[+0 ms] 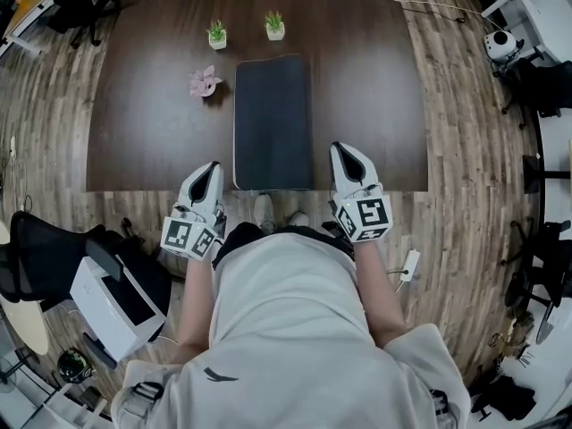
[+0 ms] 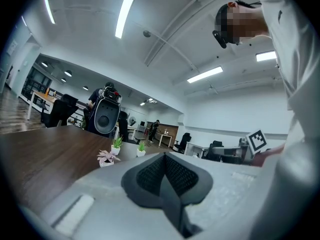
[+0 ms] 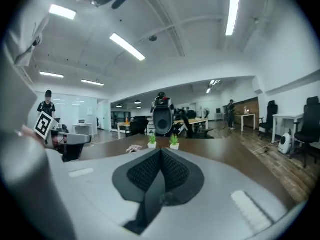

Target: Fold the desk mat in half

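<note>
Nearest: a person in a white shirt (image 1: 286,329) stands at the near edge of the bench (image 1: 143,114), with a gripper in each hand.

The left gripper (image 1: 213,168) has its tip over the bench's near edge, just left of the desk mat (image 1: 273,119) by its near left corner, and does not touch it. Its own view shows the jaws pressed together with nothing between them.

The right gripper (image 1: 340,150) has its tip over the bench, just right of the mat's near right corner and apart from it. Its jaws are also closed tight and empty.

The desk mat is dark and rectangular and lies flat at the middle of the bench, between the two grippers. Its long sides run away from the person and its near short end is at the bench's near edge. I cannot tell whether it is one layer or doubled.

Farther on, a pink plant (image 1: 205,81) in a small pot sits just left of the mat's far left corner. Past the mat's far end stand a left green plant (image 1: 216,34) and a right green plant (image 1: 274,25) in white pots, side by side and apart from the mat.

On the plank floor (image 1: 465,150) there is an office chair (image 1: 36,257) and a white box (image 1: 112,302) to the person's left, and a power strip (image 1: 410,264) to the right.
</note>
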A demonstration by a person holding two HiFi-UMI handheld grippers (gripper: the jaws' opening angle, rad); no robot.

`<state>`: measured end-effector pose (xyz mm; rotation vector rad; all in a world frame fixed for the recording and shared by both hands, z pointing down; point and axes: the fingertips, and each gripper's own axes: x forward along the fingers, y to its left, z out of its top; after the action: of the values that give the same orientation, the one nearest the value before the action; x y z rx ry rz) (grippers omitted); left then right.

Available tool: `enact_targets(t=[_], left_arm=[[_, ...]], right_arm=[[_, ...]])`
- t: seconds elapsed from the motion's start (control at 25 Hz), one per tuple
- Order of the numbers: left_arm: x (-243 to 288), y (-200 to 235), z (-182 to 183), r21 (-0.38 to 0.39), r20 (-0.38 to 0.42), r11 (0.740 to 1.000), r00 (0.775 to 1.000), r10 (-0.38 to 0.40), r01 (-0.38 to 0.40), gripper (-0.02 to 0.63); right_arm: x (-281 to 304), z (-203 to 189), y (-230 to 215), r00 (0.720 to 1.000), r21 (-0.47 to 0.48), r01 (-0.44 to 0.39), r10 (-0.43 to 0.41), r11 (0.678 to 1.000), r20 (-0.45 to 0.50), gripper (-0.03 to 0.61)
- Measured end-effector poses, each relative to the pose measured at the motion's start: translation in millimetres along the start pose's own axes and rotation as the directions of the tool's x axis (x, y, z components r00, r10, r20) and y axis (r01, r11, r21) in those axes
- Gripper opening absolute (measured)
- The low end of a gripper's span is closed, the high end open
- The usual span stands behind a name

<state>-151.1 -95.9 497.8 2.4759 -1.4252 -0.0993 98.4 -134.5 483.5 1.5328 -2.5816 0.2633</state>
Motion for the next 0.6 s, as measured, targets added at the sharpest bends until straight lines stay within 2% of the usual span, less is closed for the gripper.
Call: enact_targets(t=[0.12, 0.2, 0.28, 0.44, 0.6], left_arm=[[3.2, 3.0, 0.6, 0.004, -0.001, 1.0, 1.0, 0.002, -0.002, 0.005], [5.4, 4.7, 2.1, 0.01, 0.001, 1.0, 1.0, 0.005, -0.005, 0.005], [8.3, 5.3, 4.2, 0.016, 0.004, 1.0, 1.0, 0.005, -0.005, 0.005], [14.0, 3.3, 6.4, 0.022, 0.006, 1.0, 1.0, -0.005, 0.005, 0.005], [17.4, 0.5, 4.7, 0.028, 0.0, 1.0, 1.0, -0.013, 0.013, 0.005]], right_arm=[[-35.3, 12.5, -45.4, 0.984, 0.021, 0.141, -0.143, 0.99, 0.103, 0.002], [-53.4, 15.2, -70.6, 0.968, 0.033, 0.214, -0.217, 0.976, 0.129, 0.0], [-64.1, 17.1, -87.2, 0.957, 0.031, 0.254, -0.256, 0.967, 0.133, 0.0], [-71.5, 23.9, -99.3, 0.948, 0.032, 0.277, -0.279, 0.96, 0.151, 0.0], [-65.6, 20.1, -89.9, 0.96, 0.039, 0.241, -0.244, 0.97, 0.135, 0.0]])
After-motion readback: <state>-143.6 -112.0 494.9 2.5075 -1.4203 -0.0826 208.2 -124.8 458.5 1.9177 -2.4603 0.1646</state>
